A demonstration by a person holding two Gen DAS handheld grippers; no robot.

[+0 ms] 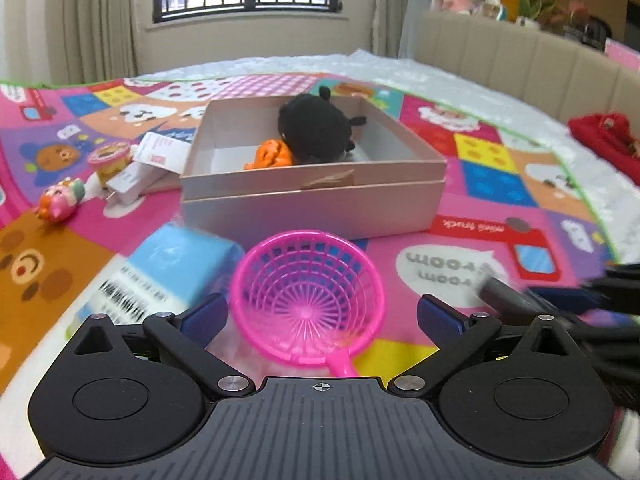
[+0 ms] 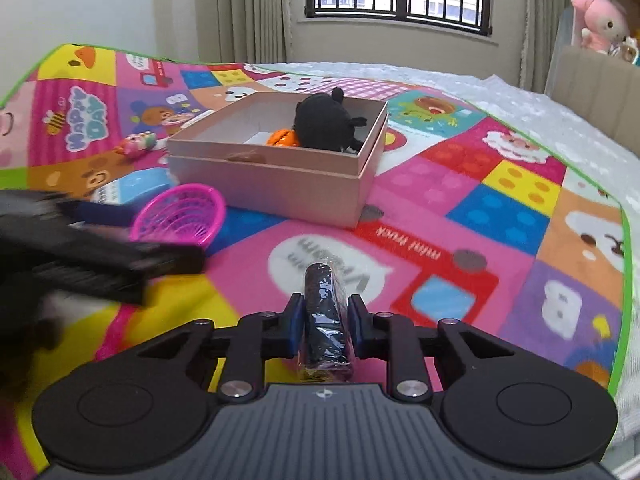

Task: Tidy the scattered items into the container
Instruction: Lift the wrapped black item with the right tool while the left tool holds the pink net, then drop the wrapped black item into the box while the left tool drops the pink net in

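A pink plastic strainer basket (image 1: 308,300) lies on the play mat between the wide-apart fingers of my left gripper (image 1: 320,312), which is open; the right pad stands clear of its rim. My right gripper (image 2: 325,312) is shut on a dark roll wrapped in clear film (image 2: 325,312), held just above the mat. The pale pink box (image 1: 312,200) (image 2: 280,188) stands beyond both, with a black plush (image 1: 316,128) and an orange toy (image 1: 272,154) inside. My left gripper's blurred finger (image 2: 160,258) shows at the left of the right wrist view beside the strainer (image 2: 180,216).
A blue barcoded packet (image 1: 176,268), a small pink figure (image 1: 60,200), a donut-topped cup (image 1: 110,160) and a white tube with paper (image 1: 136,180) lie left of the box. A red cloth (image 1: 604,140) sits far right. The padded headboard (image 1: 520,60) borders the bed.
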